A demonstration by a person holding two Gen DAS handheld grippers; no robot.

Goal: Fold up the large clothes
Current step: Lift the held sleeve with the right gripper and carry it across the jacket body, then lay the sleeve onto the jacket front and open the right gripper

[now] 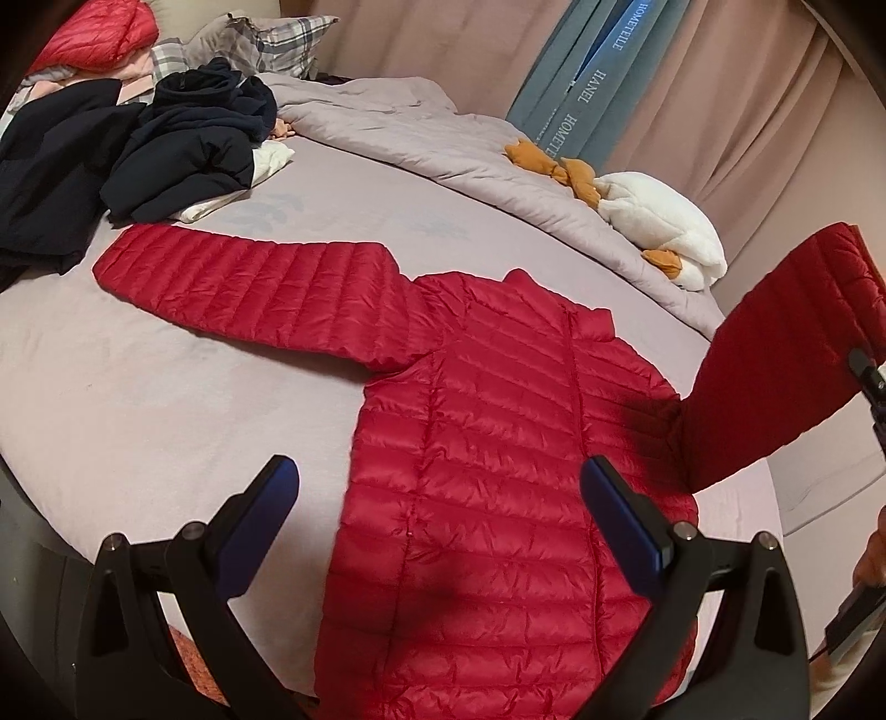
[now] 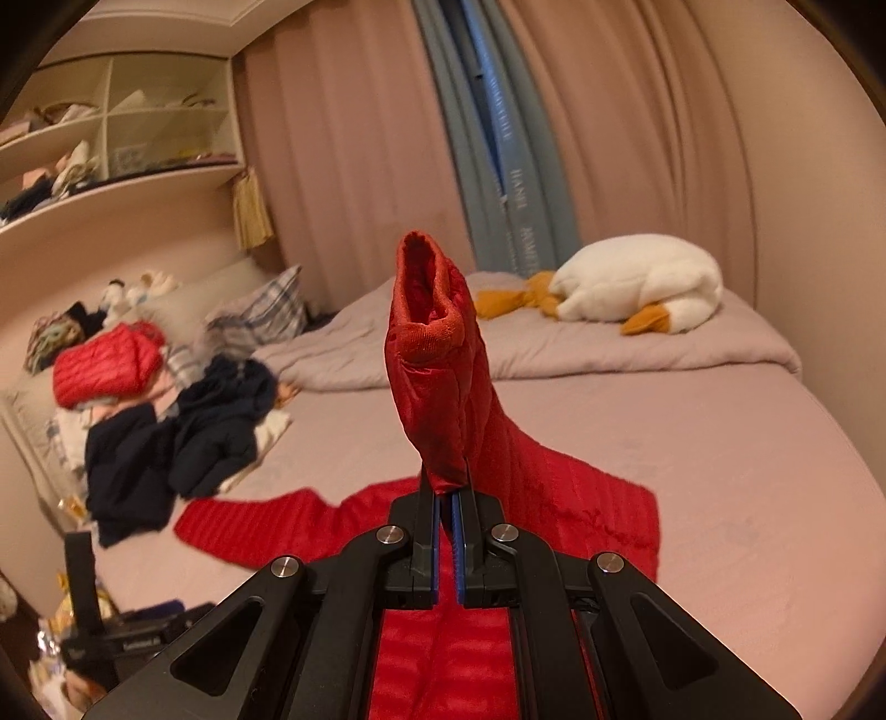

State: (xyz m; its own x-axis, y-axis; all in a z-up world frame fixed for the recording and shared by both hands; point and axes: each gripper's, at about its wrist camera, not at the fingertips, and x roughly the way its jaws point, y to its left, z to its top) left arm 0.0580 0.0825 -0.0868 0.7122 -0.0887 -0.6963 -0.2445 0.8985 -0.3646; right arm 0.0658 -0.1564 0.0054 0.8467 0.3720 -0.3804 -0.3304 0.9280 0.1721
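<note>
**Folding a red puffer jacket on the bed**

Lying front-up across the near half of the bed point(image 1: 138, 399), the red jacket point(image 1: 487, 454) looks light, soft and puffy, with a slick quilted shell. I judge it will bend easily along its stitched channels but spring back and slide on itself, so folds need pressing flat. One sleeve point(image 1: 249, 288) lies stretched out flat toward the dark clothes; the other sleeve point(image 2: 443, 399) is lifted off the bed, pinched near its cuff point(image 2: 426, 310) by the right gripper point(image 2: 447, 493), whose fingers are clamped together on the fabric. The cuff end stands up limp above the fingers. Good places to take hold seem to be the cuffs, the hem corners and the shoulder seams, where the fabric is thinner and less slippery.

The left gripper point(image 1: 437, 498) hovers over the jacket's body with its fingers wide apart, holding nothing.

Around it: a rumpled quilt point(image 1: 421, 133) along the far side, a pile of dark clothes point(image 1: 138, 160) just beyond the flat sleeve, a white and orange plush toy point(image 1: 659, 232) on the quilt, and another red garment point(image 1: 99, 33) by the pillows. The dark pile sits near the flat sleeve, but nothing lies on the jacket itself.
</note>
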